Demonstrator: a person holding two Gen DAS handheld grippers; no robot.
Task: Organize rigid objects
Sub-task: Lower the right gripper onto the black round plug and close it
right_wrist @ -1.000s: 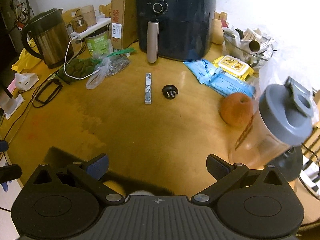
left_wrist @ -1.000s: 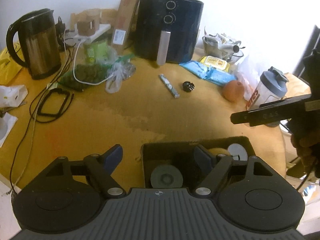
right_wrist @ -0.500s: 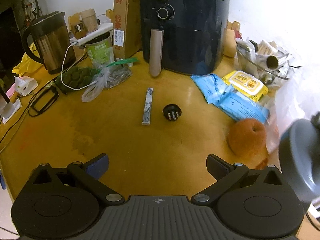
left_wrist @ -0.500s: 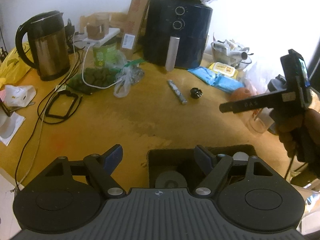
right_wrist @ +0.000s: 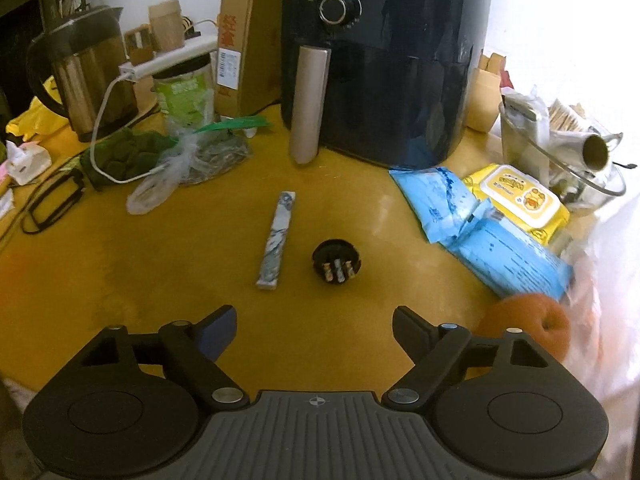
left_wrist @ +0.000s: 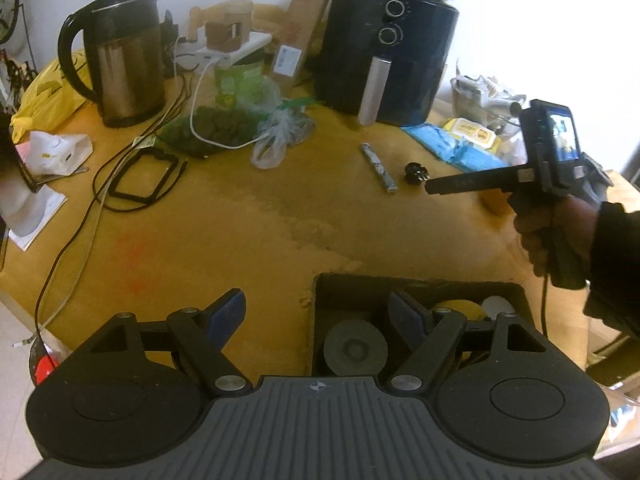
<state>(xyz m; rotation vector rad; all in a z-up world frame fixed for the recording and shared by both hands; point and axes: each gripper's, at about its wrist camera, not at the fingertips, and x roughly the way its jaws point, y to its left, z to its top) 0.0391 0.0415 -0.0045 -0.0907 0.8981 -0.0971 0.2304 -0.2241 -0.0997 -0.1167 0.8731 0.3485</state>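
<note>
Presently, a dark box [left_wrist: 416,286] sits at the near edge of the table [left_wrist: 248,236], under the left gripper [left_wrist: 316,314]. It holds a grey disc [left_wrist: 355,350], a yellow round item [left_wrist: 460,307] and a white round item [left_wrist: 495,304]; the rest of its inside is hidden by the gripper. At the far right a glass bowl [right_wrist: 600,184] holds packets and a tube.

The table is yellow wood with a darker stained patch across its middle. On it lie a marbled bar [right_wrist: 277,241] and, just beside it, a black plug [right_wrist: 337,261], prongs up; both sit loose, well apart from the box. Behind them stand an air fryer [right_wrist: 384,60], a carton [right_wrist: 236,36] and a kettle [left_wrist: 120,60]. Blue packs [right_wrist: 492,236], a yellow wipes pack [right_wrist: 520,196] and an orange fruit [right_wrist: 528,328] lie to the right. Cables, a black frame and plastic bags lie to the left. The wall is white.

The left gripper's jaws stand apart with nothing between them. The right gripper [right_wrist: 314,330] is empty and its jaws are closing, the bar and plug ahead of them.

Against a second ago, the right gripper has come forward and lower over the table; the shaker bottle then at its right edge is now out of its view, and the bar and plug loom larger. The left gripper's place is little changed.
</note>
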